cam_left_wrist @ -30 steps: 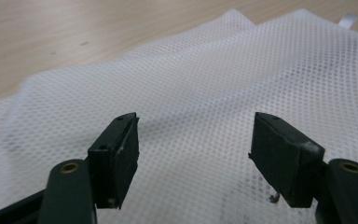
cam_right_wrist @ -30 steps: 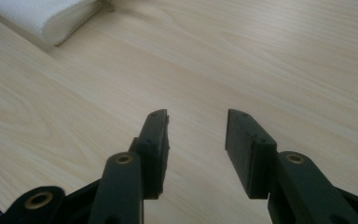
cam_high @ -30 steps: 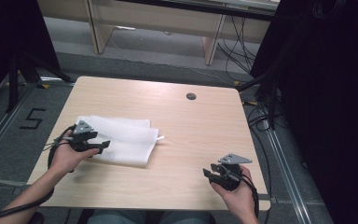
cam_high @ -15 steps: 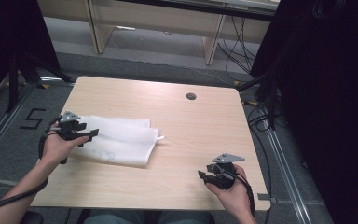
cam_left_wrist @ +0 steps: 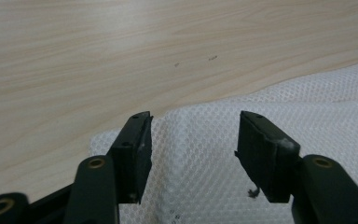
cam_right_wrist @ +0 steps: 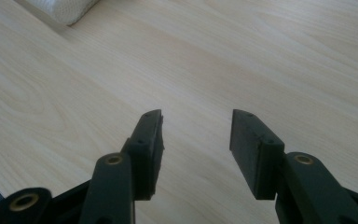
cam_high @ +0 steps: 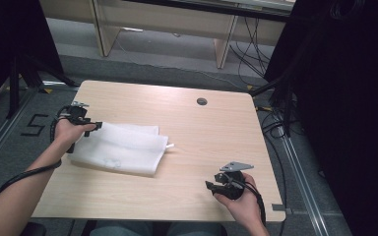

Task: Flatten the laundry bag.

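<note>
A folded white mesh cloth (cam_high: 120,147) lies on the left half of the wooden table (cam_high: 206,137). My left gripper (cam_high: 94,126) is at the cloth's far left corner. In the left gripper view the left gripper (cam_left_wrist: 193,121) is open and its jaws have just been closing, with a raised fold of the cloth (cam_left_wrist: 200,172) between them, untouched by the pads. My right gripper (cam_high: 211,186) hovers near the front right of the table, apart from the cloth. It is open (cam_right_wrist: 196,119), its jaws have just been opening, and only bare wood lies under them. The cloth's edge (cam_right_wrist: 65,9) shows far off.
A round dark cable hole (cam_high: 202,102) sits near the table's far edge. Wooden furniture legs (cam_high: 224,46) and cables (cam_high: 270,123) stand on the floor beyond and to the right. Black stands (cam_high: 19,73) are at the left.
My left hand has moved away and to the left, from the cloth's near left part to its far left corner. The right gripper has stayed near the front right.
</note>
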Action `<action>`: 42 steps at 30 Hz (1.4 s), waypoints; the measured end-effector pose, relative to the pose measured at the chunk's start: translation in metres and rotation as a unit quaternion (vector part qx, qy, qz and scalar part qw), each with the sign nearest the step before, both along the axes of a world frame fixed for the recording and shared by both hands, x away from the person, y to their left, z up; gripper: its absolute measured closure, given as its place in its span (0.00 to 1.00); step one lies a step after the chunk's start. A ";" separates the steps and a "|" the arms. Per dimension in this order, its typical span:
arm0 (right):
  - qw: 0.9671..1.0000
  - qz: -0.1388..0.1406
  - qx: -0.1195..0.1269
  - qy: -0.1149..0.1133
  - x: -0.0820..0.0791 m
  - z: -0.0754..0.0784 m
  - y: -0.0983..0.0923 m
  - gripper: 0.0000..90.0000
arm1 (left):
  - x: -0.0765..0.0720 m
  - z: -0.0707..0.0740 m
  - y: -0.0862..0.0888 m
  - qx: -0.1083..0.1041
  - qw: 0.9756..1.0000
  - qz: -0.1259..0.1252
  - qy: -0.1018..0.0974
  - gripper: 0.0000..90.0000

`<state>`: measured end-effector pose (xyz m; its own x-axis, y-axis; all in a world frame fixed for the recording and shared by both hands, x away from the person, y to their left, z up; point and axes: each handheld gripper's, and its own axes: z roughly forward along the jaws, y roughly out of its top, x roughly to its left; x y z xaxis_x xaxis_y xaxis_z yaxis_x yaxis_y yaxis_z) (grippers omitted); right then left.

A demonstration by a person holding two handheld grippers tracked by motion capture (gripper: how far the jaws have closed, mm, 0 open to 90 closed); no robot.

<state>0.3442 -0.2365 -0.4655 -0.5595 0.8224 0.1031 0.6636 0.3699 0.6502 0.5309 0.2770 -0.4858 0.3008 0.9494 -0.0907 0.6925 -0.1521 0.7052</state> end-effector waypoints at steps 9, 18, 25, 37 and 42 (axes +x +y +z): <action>1.000 0.007 -0.004 0.006 -0.001 0.001 0.002 0.61 | 0.004 -0.010 -0.012 0.038 0.999 -0.023 0.019 0.66; 1.000 0.008 -0.006 0.005 -0.001 0.001 0.002 0.61 | 0.001 -0.016 -0.019 0.101 0.993 -0.054 0.026 0.88; 1.000 0.008 -0.005 -0.004 0.000 0.000 0.001 0.61 | -0.003 -0.010 -0.023 0.083 0.995 -0.049 0.014 0.95; 1.000 -0.003 -0.005 -0.007 0.004 0.005 0.001 0.61 | -0.041 0.030 -0.027 0.029 0.993 -0.089 -0.066 0.95; 1.000 -0.003 -0.009 -0.014 0.011 0.009 0.004 0.61 | -0.052 0.043 -0.026 0.040 0.989 -0.113 -0.083 0.95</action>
<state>0.3549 -0.2329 -0.4568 -0.5571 0.8273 0.0722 0.6470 0.3778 0.6623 0.4787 0.2510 -0.4432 0.5114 0.8579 0.0502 0.5092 -0.3496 0.7865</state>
